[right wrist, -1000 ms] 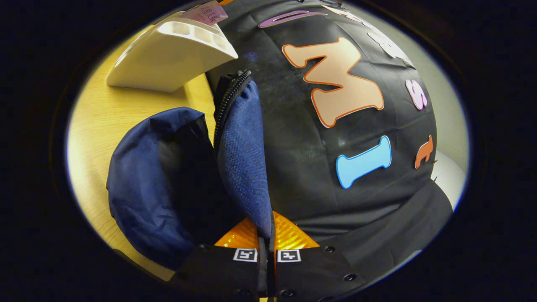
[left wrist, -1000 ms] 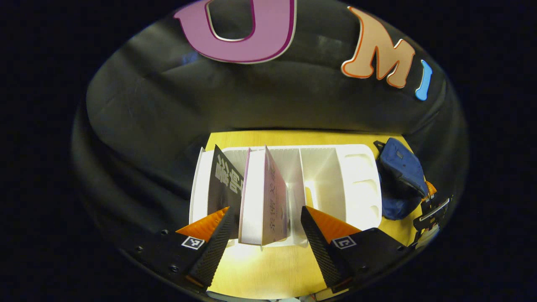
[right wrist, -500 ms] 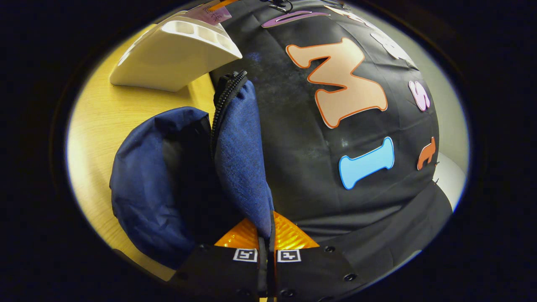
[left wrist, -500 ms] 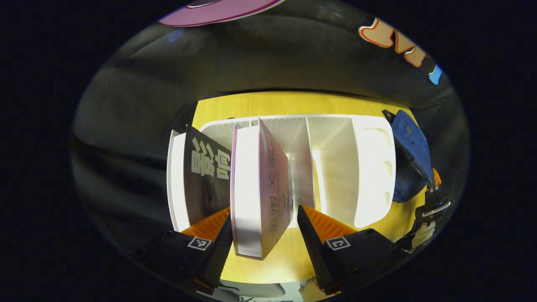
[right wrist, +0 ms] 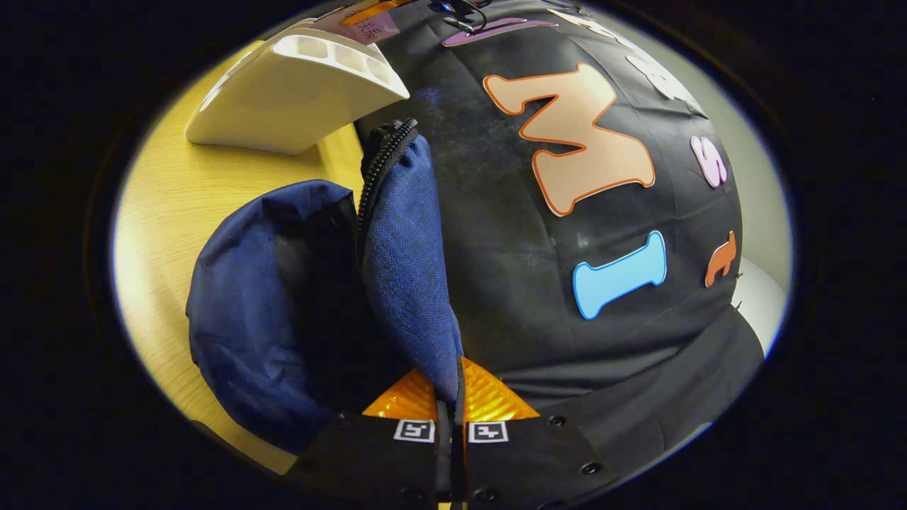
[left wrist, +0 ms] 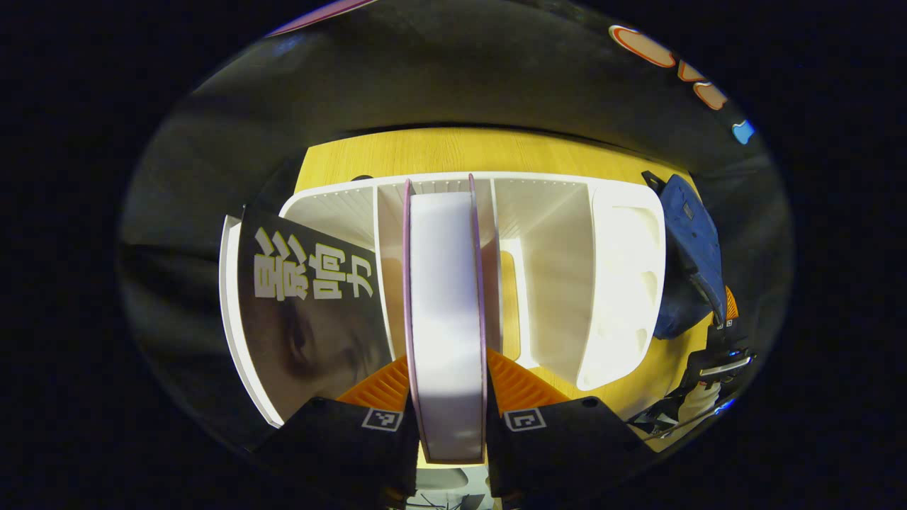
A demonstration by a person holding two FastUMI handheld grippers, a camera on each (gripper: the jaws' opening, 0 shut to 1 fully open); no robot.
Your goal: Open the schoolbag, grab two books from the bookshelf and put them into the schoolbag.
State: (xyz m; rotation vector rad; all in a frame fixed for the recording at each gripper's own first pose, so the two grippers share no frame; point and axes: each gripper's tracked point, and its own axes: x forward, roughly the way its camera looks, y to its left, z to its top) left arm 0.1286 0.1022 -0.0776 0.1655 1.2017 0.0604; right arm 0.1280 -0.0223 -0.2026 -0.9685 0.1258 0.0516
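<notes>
Book (left wrist: 446, 312) pink-edged, upright | left gripper (left wrist: 448, 386) fingers clamp it | right gripper (right wrist: 451, 393) fingers pinch schoolbag (right wrist: 407, 262) flap

Pink book (left wrist: 445, 326) upright in white shelf (left wrist: 553, 212); dark book (left wrist: 312, 312) leaning leftward; blue bag (right wrist: 283, 312) agape, seemingly empty.

The dark book (left wrist: 312, 312) in the white bookshelf (left wrist: 623, 283) bears large pale characters, 影响力, on its cover. Nothing else is legible.
</notes>
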